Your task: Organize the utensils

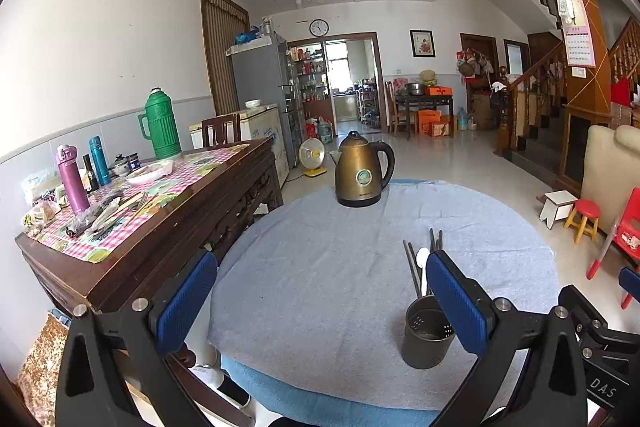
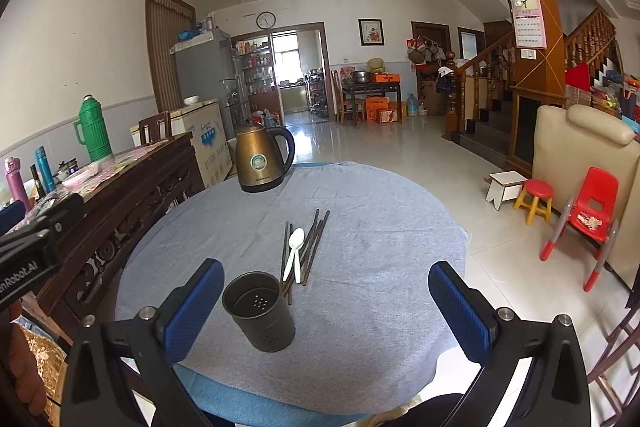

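A dark metal utensil holder (image 2: 260,311) stands upright and empty on the round table's grey cloth (image 2: 360,211). Just behind it lie several dark chopsticks (image 2: 316,239) and a white plastic spoon (image 2: 295,247) in a loose pile. My right gripper (image 2: 326,303) is open and empty, raised above the near table edge, with the holder by its left finger. My left gripper (image 1: 320,299) is open and empty; in its view the holder (image 1: 426,333) sits by the right finger, which hides part of the spoon (image 1: 422,259) and chopsticks (image 1: 412,267).
A bronze electric kettle (image 2: 262,159) stands at the table's far side. A wooden sideboard (image 1: 180,211) with flasks and clutter is close on the left. A red child's chair (image 2: 588,215), stools and a sofa are on the right.
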